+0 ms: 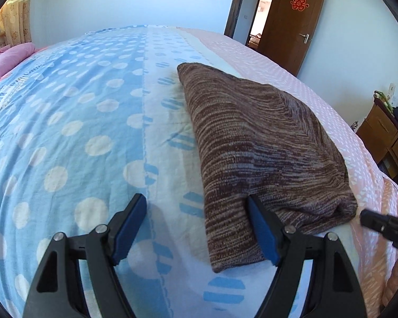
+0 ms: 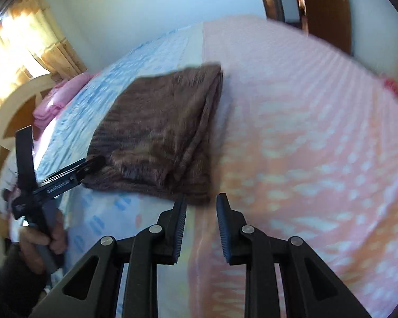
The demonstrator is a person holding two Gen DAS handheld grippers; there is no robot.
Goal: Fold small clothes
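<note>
Left gripper (image 1: 196, 228): closest to the lens in the left wrist view; its blue-padded fingers (image 1: 130, 228) are spread wide and grasp nothing. The right-hand finger lies against the near left edge of the garment, the other rests over bare sheet.

Right gripper (image 2: 200, 228): fingers parted with a clear gap, nothing between them, poised just short of the garment's near right corner. The right wrist view is smeared with blur, so fine detail is uncertain.

Garment: a brown striped knit (image 1: 262, 143), already folded into a compact, thick rectangle with several layers showing along its right side (image 2: 209, 122).

Location: it lies on the bed (image 1: 74, 122), straddling the seam where the blue dotted sheet meets the pink patterned cover (image 2: 318, 137), near the front edge.

Person's hand (image 2: 40, 241): seen at the lower left of the right wrist view, wrapped round the left gripper's handle.

Progress: folding of this piece looks largely done; the bundle is squared and neither gripper holds cloth.

What may remain: perhaps one more fold or a press to flatten the bulky edge, or moving it aside. No other unfolded small clothes are visible.

Surroundings: pink bedding (image 1: 10, 58) at the far left, a brown door (image 1: 294, 23) standing open beyond the bed.
</note>
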